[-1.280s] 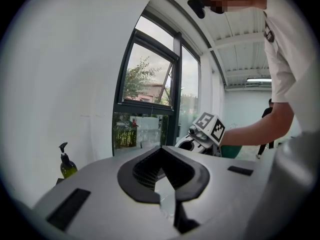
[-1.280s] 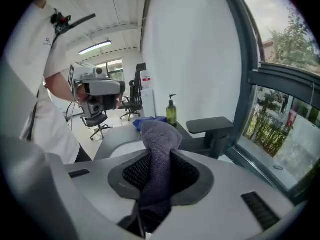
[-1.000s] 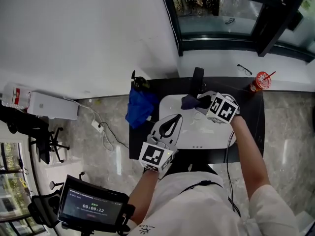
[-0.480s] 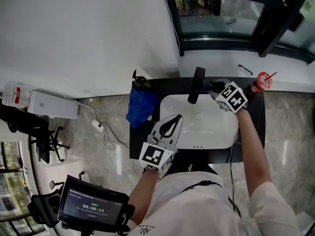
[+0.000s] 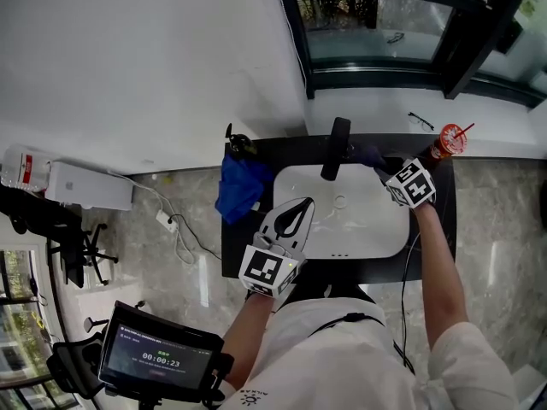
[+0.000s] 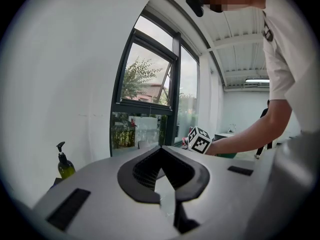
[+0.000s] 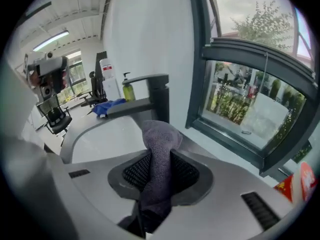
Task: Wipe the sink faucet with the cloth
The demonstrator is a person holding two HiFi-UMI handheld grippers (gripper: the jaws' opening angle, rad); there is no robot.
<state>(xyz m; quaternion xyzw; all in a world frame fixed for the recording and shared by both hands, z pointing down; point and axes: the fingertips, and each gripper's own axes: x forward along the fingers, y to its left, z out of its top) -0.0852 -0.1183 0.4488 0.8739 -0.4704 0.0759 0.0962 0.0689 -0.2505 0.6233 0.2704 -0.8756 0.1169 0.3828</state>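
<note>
At the near edge of the black countertop (image 5: 234, 248) the left gripper (image 5: 305, 203) hovers, its fingers together at the tips with nothing between them. Beyond it lies the white oval sink basin (image 5: 363, 229). Toward the basin's far right corner the right gripper (image 7: 159, 153) is clamped on a grey terry cloth (image 7: 161, 139). The cloth is just beside the matte black faucet (image 7: 159, 91) at the far edge; whether they touch I cannot tell.

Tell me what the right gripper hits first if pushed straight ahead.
Probably the black faucet: its upright column stands right ahead of the right gripper, beyond the grey cloth clamped in its jaws. The cloth's bunched tip would touch first; the gap is hard to judge.
</note>
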